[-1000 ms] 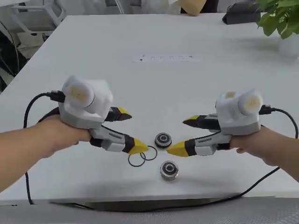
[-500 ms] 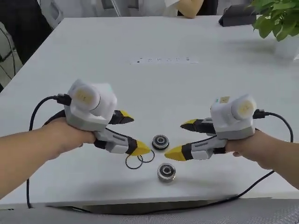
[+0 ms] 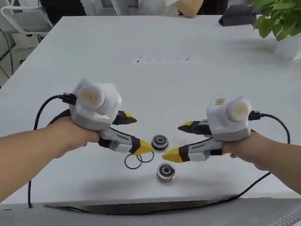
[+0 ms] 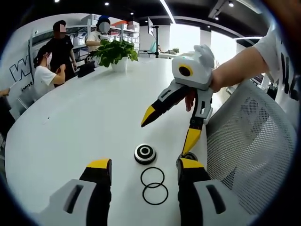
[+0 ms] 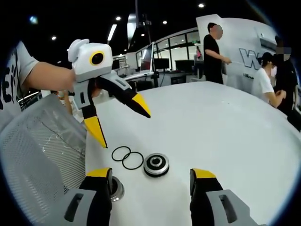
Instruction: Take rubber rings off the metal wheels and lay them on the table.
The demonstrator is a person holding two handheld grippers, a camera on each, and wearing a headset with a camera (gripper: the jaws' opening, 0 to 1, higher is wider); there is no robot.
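Note:
Two small metal wheels lie near the table's front edge: one (image 3: 160,141) between the gripper tips, the other (image 3: 165,171) closer to me. Two black rubber rings (image 3: 133,161) (image 3: 146,156) lie flat on the table, overlapping, just left of the wheels. My left gripper (image 3: 138,133) hovers open over the rings. My right gripper (image 3: 173,141) faces it, open, beside the wheels. The left gripper view has the far wheel (image 4: 145,153) and both rings (image 4: 152,177) between its open jaws. The right gripper view has that wheel (image 5: 156,165) between its jaws and the rings (image 5: 133,160) further left.
A potted plant (image 3: 278,21) and a dark object (image 3: 242,16) stand at the far right corner. Cables trail from both grippers over the front edge (image 3: 141,202). A mesh chair (image 4: 249,141) sits close behind. People stand at the table's far end (image 4: 47,56).
The two grippers have edged slightly closer to each other over the wheels. Wheels and rings lie where they were; the head camera has shifted a little.

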